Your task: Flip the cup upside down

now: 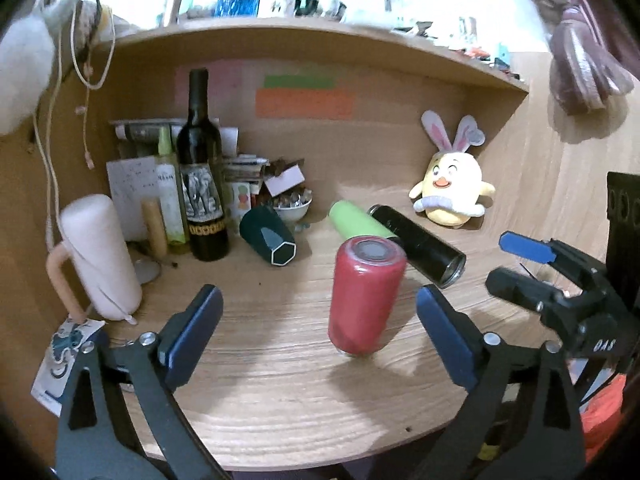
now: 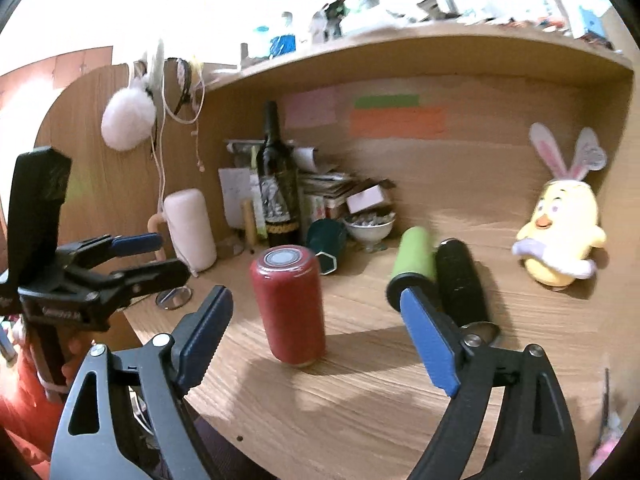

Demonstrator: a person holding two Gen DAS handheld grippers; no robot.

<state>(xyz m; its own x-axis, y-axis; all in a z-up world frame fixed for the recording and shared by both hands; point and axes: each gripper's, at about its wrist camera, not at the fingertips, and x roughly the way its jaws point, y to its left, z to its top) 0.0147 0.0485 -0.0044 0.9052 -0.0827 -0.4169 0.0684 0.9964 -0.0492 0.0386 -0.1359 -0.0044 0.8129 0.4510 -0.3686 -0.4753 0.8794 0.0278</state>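
Note:
A red cup (image 1: 365, 294) stands upside down on the wooden desk (image 1: 280, 400), base ring up, slightly tilted and blurred. It also shows in the right wrist view (image 2: 290, 304). My left gripper (image 1: 320, 320) is open, its blue pads either side of the cup and nearer than it, touching nothing. My right gripper (image 2: 316, 328) is open too, the cup just beyond and between its fingers. The right gripper shows at the right of the left wrist view (image 1: 532, 264); the left gripper shows at the left of the right wrist view (image 2: 148, 256).
Behind the cup lie a green cup (image 1: 358, 222), a black cup (image 1: 418, 246) and a dark teal cup (image 1: 269, 242). A wine bottle (image 1: 200, 184), a pink mug (image 1: 98, 256), a small bowl (image 1: 294, 204) and clutter stand back left. A yellow plush chick (image 1: 452, 192) sits back right.

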